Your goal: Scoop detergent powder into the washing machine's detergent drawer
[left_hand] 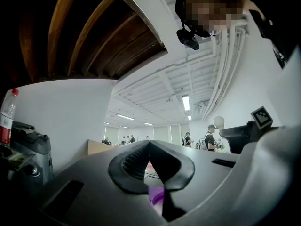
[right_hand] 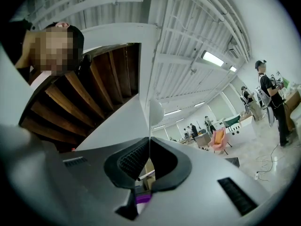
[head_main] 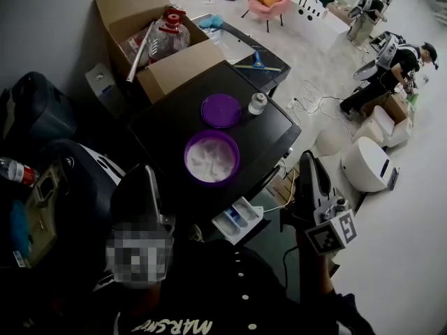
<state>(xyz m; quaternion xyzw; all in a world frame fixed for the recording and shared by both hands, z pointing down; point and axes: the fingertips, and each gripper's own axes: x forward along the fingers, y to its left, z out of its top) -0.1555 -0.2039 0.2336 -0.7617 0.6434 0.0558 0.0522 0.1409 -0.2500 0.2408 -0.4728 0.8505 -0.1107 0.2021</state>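
Note:
A purple tub full of white detergent powder stands open on the black washing machine top. Its purple lid lies just behind it, beside a small white jar. The white detergent drawer is pulled out at the machine's front. My left gripper is held up near the tub's left, shut and empty. My right gripper is raised to the right of the drawer, also shut with nothing in it. A sliver of purple shows below the left jaws.
A cardboard box holding a large water bottle sits behind the machine. A low table with a blue squeegee stands beyond. White appliances and people are on the floor at right. A dark bin is at left.

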